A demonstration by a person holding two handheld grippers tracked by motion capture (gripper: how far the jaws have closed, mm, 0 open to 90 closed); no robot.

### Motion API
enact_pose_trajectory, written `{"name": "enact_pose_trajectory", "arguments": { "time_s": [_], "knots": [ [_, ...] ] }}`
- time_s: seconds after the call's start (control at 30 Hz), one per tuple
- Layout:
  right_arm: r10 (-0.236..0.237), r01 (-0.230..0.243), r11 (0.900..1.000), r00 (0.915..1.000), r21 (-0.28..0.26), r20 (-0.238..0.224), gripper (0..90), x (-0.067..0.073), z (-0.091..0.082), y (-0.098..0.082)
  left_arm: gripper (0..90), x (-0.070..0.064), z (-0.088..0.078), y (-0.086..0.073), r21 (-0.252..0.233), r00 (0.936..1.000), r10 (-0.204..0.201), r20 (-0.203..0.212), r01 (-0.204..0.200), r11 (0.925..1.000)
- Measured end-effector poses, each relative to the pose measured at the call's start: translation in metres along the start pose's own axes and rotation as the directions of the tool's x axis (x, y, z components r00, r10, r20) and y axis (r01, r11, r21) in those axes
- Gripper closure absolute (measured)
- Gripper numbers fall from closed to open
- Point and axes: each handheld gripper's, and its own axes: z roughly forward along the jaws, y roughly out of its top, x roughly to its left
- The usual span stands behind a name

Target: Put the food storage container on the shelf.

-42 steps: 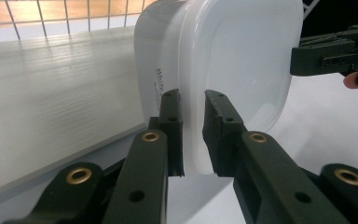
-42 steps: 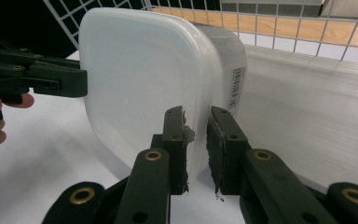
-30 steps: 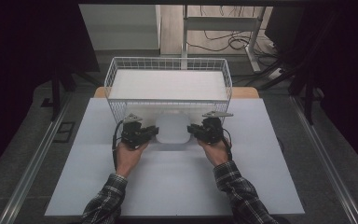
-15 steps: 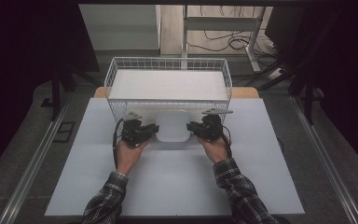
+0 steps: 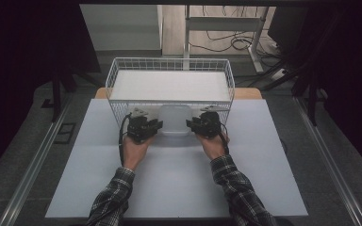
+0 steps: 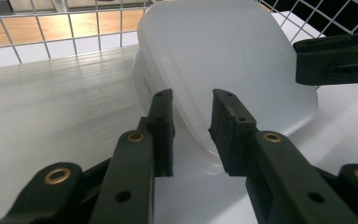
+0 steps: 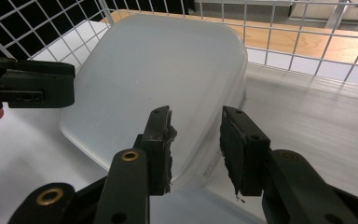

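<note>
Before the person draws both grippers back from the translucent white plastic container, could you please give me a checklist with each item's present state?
1. Translucent white plastic container rests on the white table, against the white wire basket: ok.
2. Left gripper pads off the container: ok; its jaws have just been opening, and the container's rim stands in the gap with clearance either side.
3. Right gripper pads off the container: ok; its jaws have likewise just been opening, around the opposite rim.
4. Container upright, not tilted: ok.
5. Contents of the container: cannot tell.
</note>
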Motion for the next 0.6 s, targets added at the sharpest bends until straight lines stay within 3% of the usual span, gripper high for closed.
{"name": "enact_pose_trajectory", "arguments": {
  "time_s": [0.23, 0.37, 0.5, 0.6],
  "knots": [
    [-0.015, 0.015, 1.000, 0.9996, -0.002, 0.024, 58.9, -0.002, 0.003, 0.003, 63.8, -0.001, 0.004, 0.004, 0.010, 0.9998, 0.014, -0.015, -0.014, 0.9998],
    [-0.026, 0.026, 1.000, 0.9993, -0.002, 0.029, 60.4, -0.003, 0.000, 0.004, 59.1, -0.004, 0.000, 0.002, -0.003, 0.9999, 0.014, 0.002, -0.014, 0.9999],
    [-0.042, 0.042, 0.999, 0.9991, -0.009, 0.006, 68.3, -0.002, -0.009, 0.004, 47.4, -0.009, -0.009, -0.002, -0.012, 0.9986, 0.051, 0.012, -0.051, 0.9986],
    [-0.071, 0.071, 0.997, 0.9971, -0.020, -0.028, 80.4, 0.004, -0.018, 0.000, 34.0, -0.014, -0.019, -0.008, -0.020, 0.9967, 0.076, 0.028, -0.075, 0.9970]
  ]
}}
